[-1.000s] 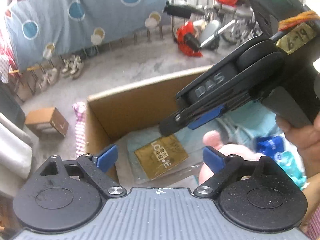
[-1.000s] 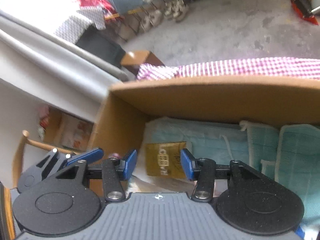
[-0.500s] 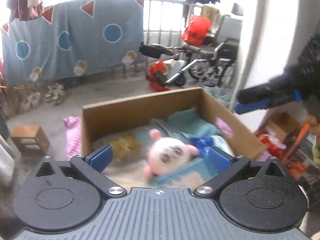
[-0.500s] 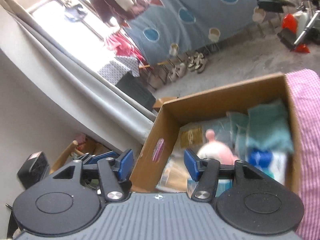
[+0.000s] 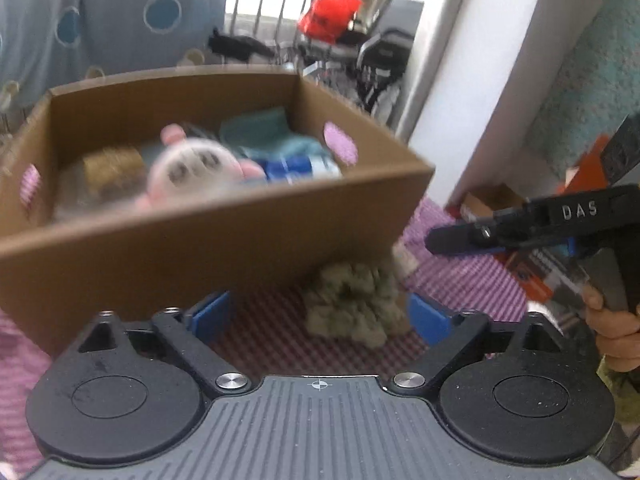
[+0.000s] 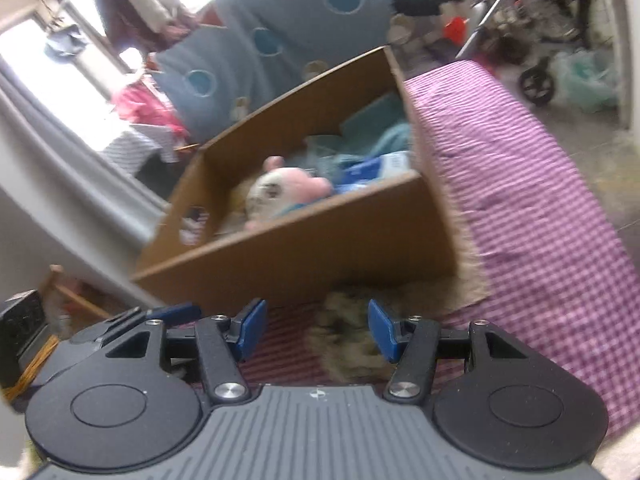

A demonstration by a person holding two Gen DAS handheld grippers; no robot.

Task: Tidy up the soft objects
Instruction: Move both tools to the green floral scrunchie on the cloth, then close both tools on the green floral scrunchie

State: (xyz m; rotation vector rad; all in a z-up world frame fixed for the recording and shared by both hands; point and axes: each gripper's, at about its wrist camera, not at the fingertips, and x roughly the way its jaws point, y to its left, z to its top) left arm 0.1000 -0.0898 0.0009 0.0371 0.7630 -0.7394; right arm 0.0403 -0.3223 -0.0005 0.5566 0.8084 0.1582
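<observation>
Both grippers — left gripper (image 5: 316, 316), right gripper (image 6: 316, 330) — hang with fingers apart and empty, the left's just narrowing, framing the shaggy olive-grey plush lump (image 5: 352, 304) on the purple checked cloth (image 6: 520, 168) at six o'clock of the open brown cardboard box (image 5: 224, 240) — presumably next in.

A grey-blue cloth (image 6: 280, 44) with blue circles and red triangles hangs across the back of the room. Bright daylight pours through a window (image 6: 36, 52) at the left, beside a pale curtain (image 6: 80, 168). Clothes (image 6: 136, 4) hang above it. The floor (image 6: 592, 128) is bare grey concrete. A wheelchair (image 6: 532, 28) stands at the far right near a white wall (image 5: 476, 92). A red bag (image 5: 328, 14) hangs by a barred window (image 5: 272, 12). A purple checked cover (image 6: 540, 200) spreads over the worktop.
</observation>
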